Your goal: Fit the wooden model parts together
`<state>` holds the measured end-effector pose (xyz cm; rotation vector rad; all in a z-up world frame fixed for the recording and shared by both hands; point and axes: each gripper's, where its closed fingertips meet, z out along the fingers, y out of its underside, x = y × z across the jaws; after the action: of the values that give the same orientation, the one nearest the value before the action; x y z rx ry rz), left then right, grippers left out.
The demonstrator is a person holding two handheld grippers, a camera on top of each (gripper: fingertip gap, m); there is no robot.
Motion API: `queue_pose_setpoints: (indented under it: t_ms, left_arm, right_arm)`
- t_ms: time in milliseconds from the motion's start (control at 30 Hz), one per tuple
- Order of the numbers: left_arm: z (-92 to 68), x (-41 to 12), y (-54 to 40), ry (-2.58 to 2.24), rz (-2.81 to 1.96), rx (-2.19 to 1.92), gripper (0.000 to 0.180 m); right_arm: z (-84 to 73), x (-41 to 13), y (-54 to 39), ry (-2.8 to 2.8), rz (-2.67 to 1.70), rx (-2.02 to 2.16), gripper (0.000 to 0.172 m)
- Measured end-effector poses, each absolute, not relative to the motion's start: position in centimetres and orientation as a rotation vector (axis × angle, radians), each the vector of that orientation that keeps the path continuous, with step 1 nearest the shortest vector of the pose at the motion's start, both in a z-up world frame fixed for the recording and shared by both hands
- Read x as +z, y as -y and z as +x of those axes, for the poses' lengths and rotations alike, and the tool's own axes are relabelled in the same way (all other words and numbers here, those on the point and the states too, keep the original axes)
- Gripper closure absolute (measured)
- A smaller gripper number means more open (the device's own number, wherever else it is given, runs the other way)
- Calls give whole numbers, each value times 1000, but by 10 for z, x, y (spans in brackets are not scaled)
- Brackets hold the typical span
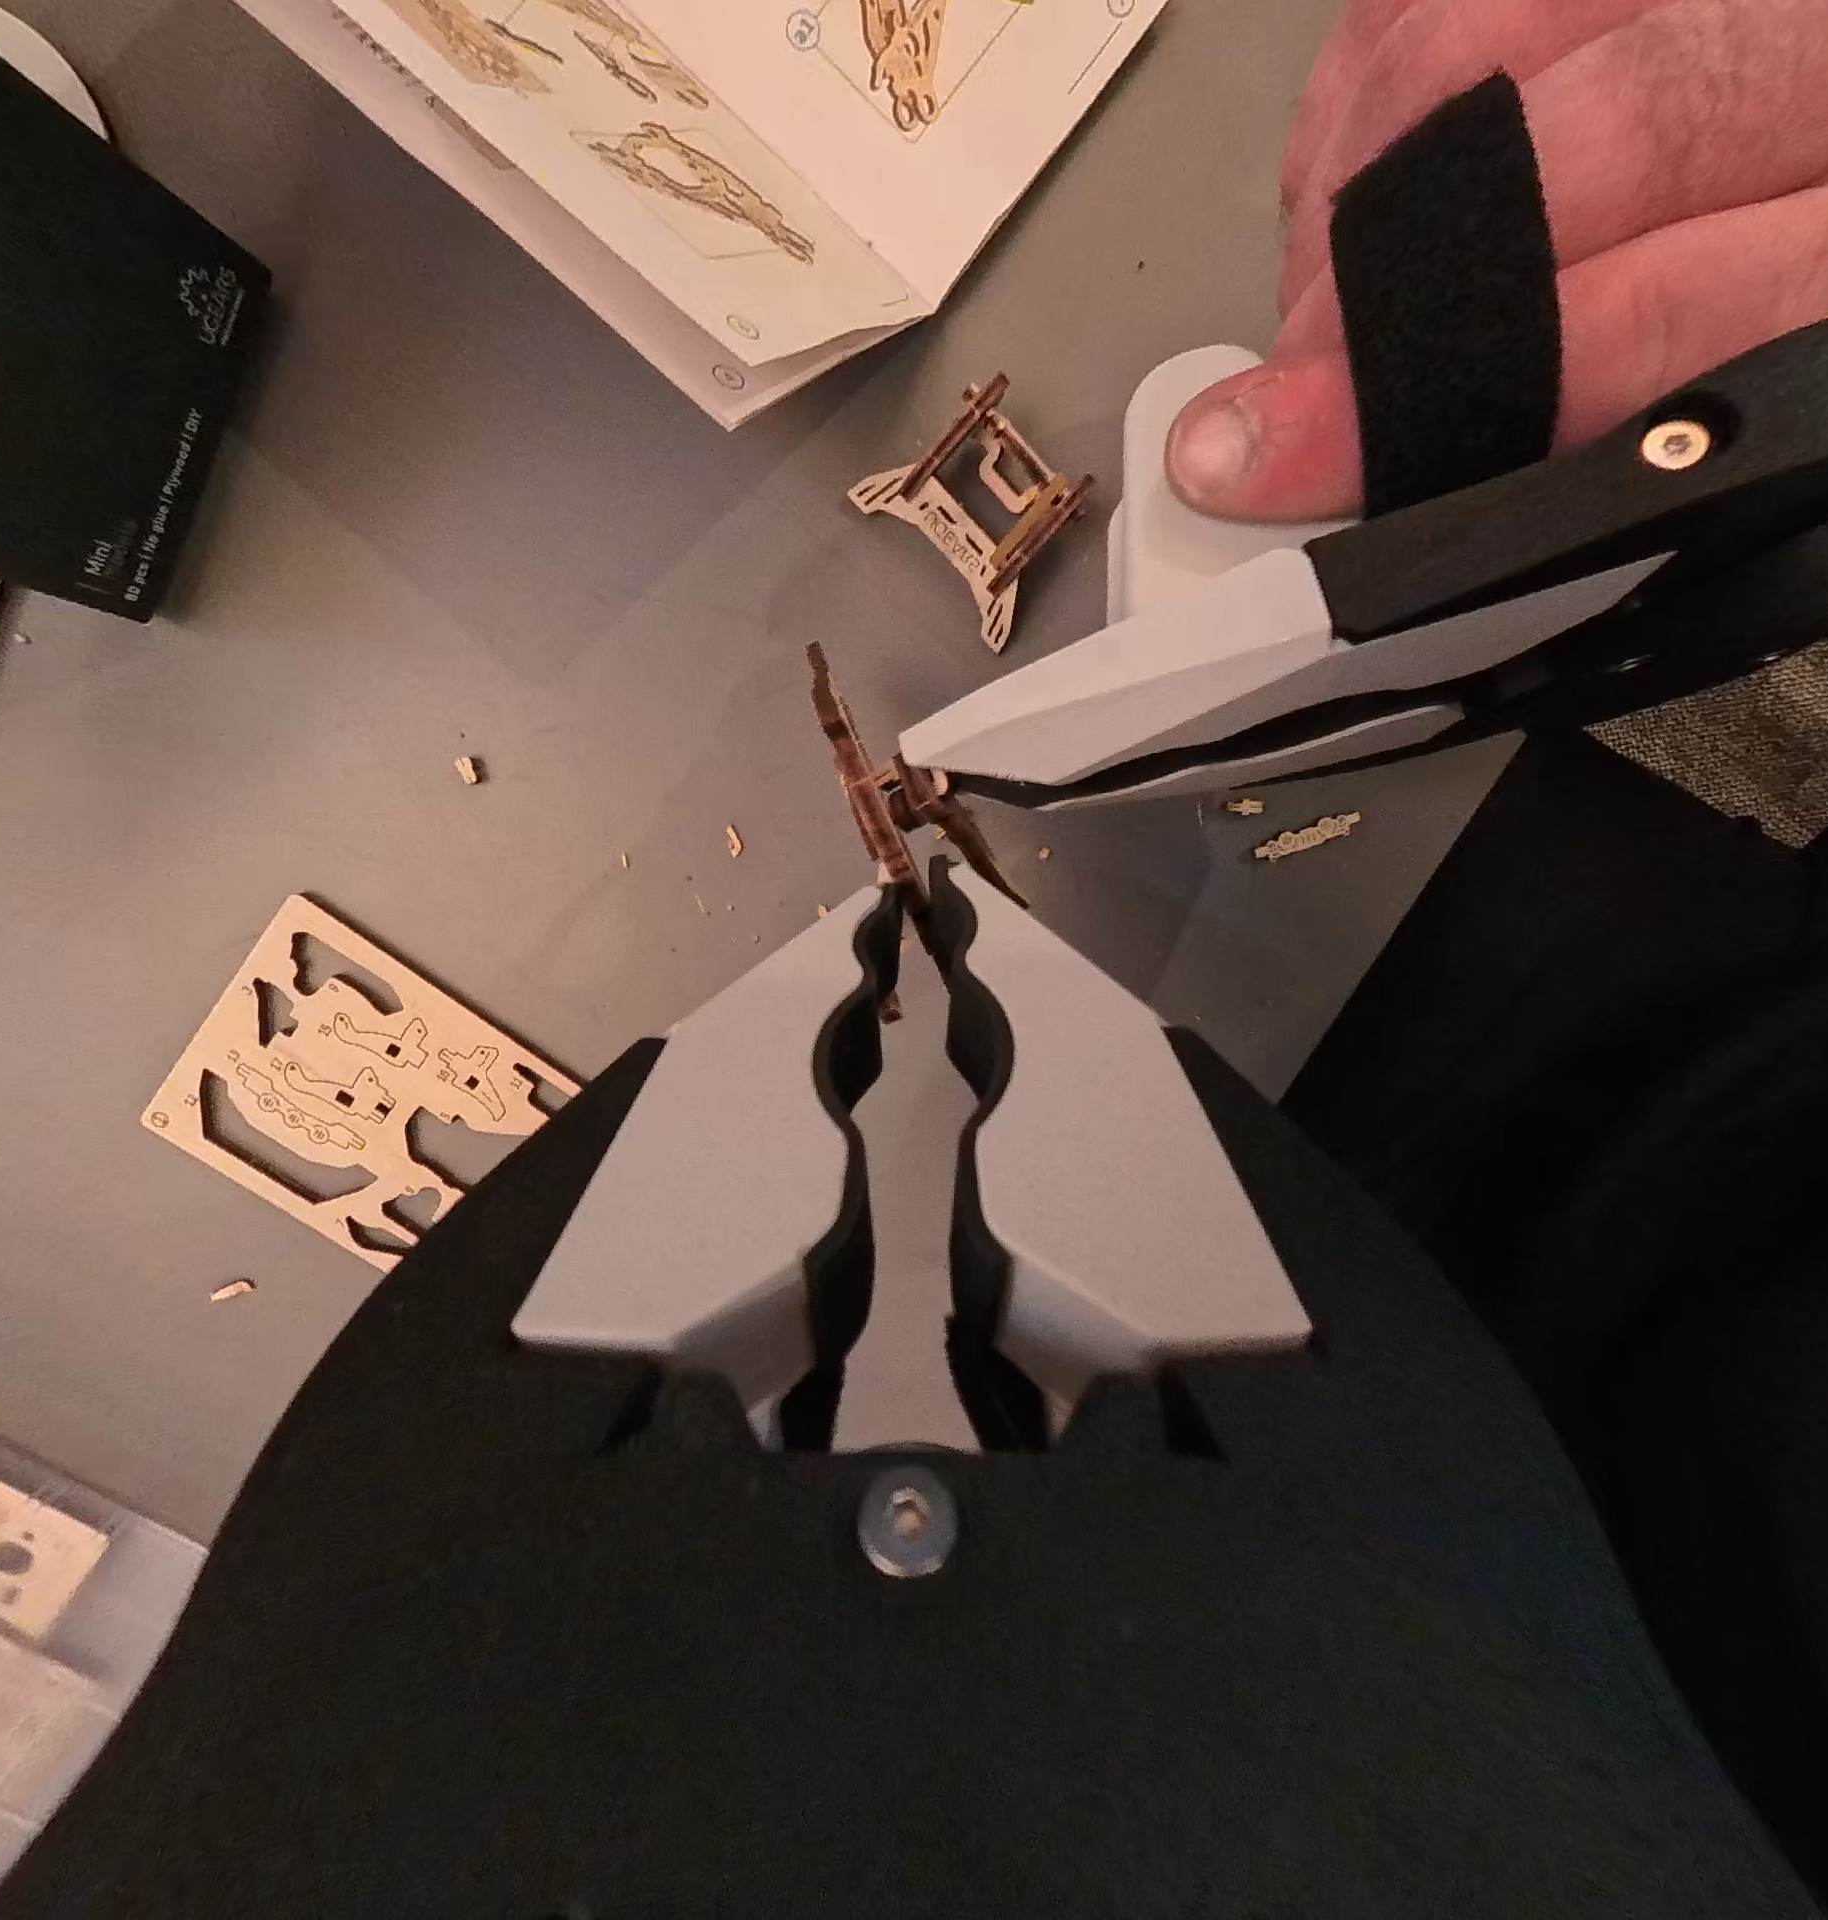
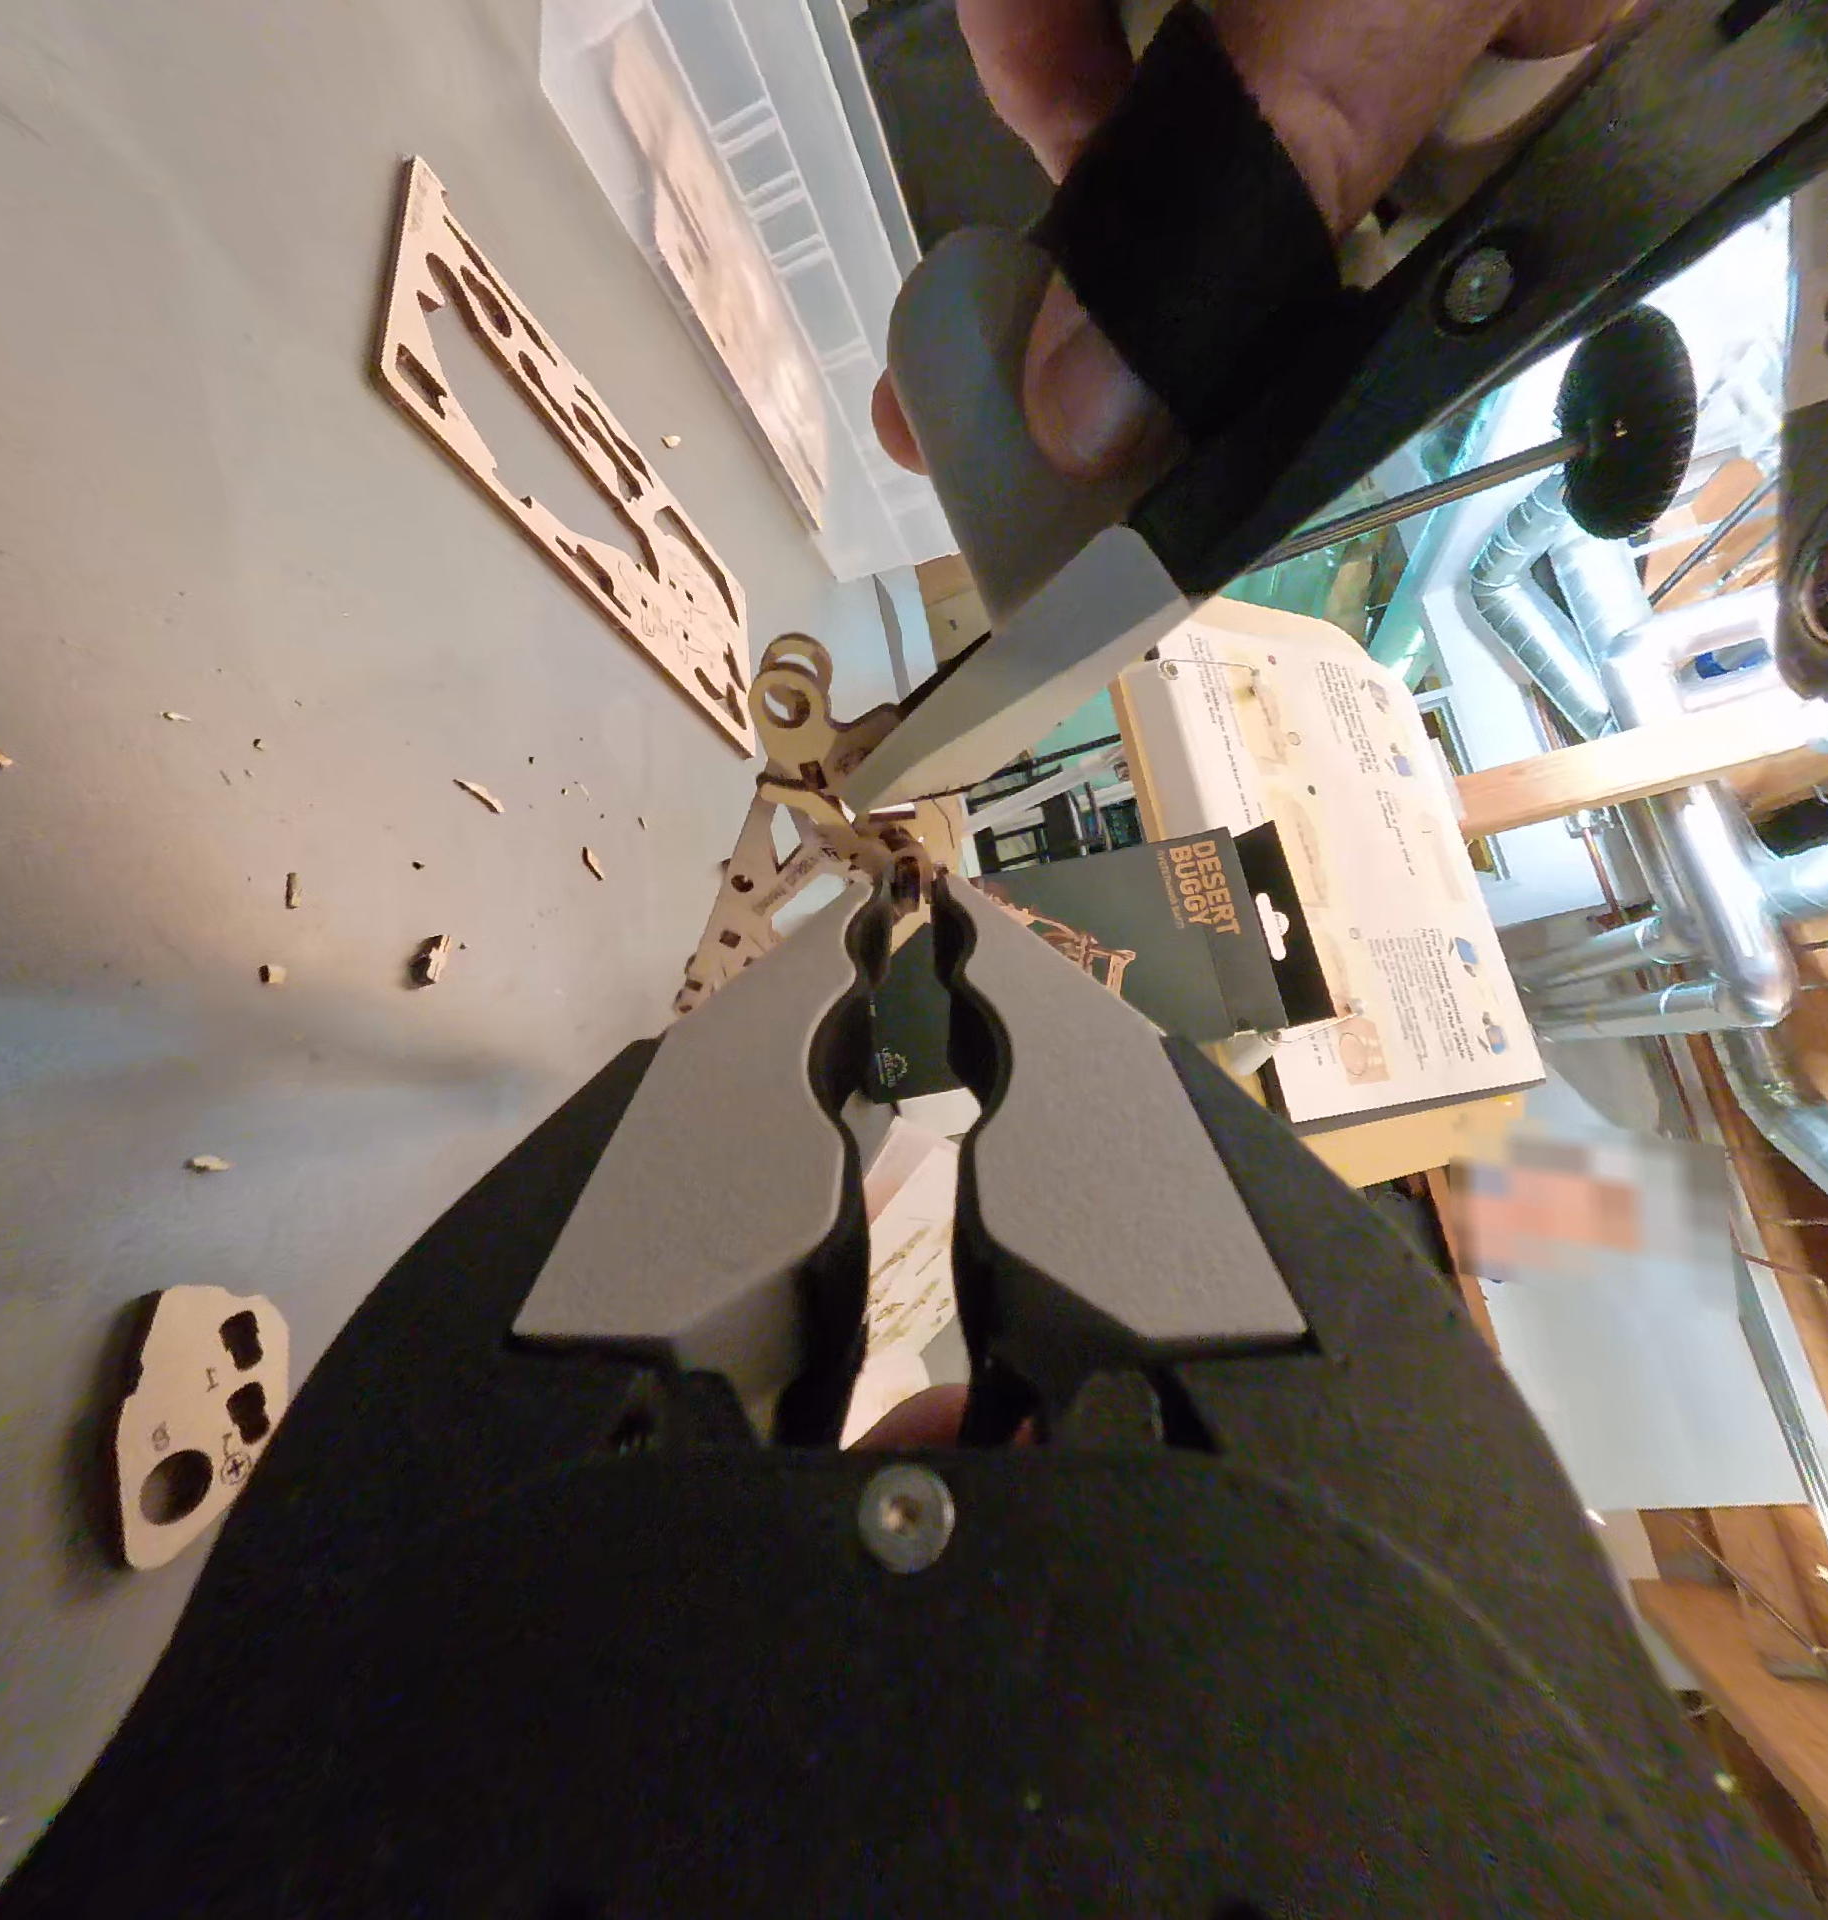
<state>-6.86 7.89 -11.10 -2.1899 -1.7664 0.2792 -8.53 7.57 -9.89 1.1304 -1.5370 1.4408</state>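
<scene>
Table (image 1: 474,675) underneath, grey and hard, waiting for anything dropped. Holds a punched parts sheet (image 1: 349,1081) at one side and a finished small wooden stand (image 1: 977,520) farther off, both well apart from the work and safe unless an elbow swings.

Above it, held in the air, the wooden frame (image 1: 848,758), thin and seen edge-on. Pinched at its lower end by the left gripper (image 1: 905,909), jaws drawn narrow, pads against the 2 faces. Could twist or pivot there, judging by how little wood sits between the pads. Could also crack along the slot if pushed sideways.

Meeting it from the right, the right gripper (image 2: 905,899), likewise nearly closed, clamped on a small dark part (image 2: 902,868) that touches the frame near its middle. Cannot tell whether the tab sits in its slot or only against it. If misaligned, likely to jam, shear the tab, or flick the part out of the tips.

Last, loose wood chips (image 2: 479,795) scattered about: easy to confuse with a fallen piece, and a nuisance under anything set down.
</scene>
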Motion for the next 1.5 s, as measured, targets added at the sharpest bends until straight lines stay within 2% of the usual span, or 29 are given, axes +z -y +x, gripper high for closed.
queue_pose_setpoints:
  t_ms: [33, 1500]
  left_arm:
    - [-69, -111, -79, 1766, -2188, 279, 177]
    - [-76, -84, -88, 1706, -2120, 320, 176]
  right_arm:
    - [-85, -99, -76, 1541, 1130, 1445, 168]
    - [-92, -73, -82, 1450, 1011, 1547, 168]
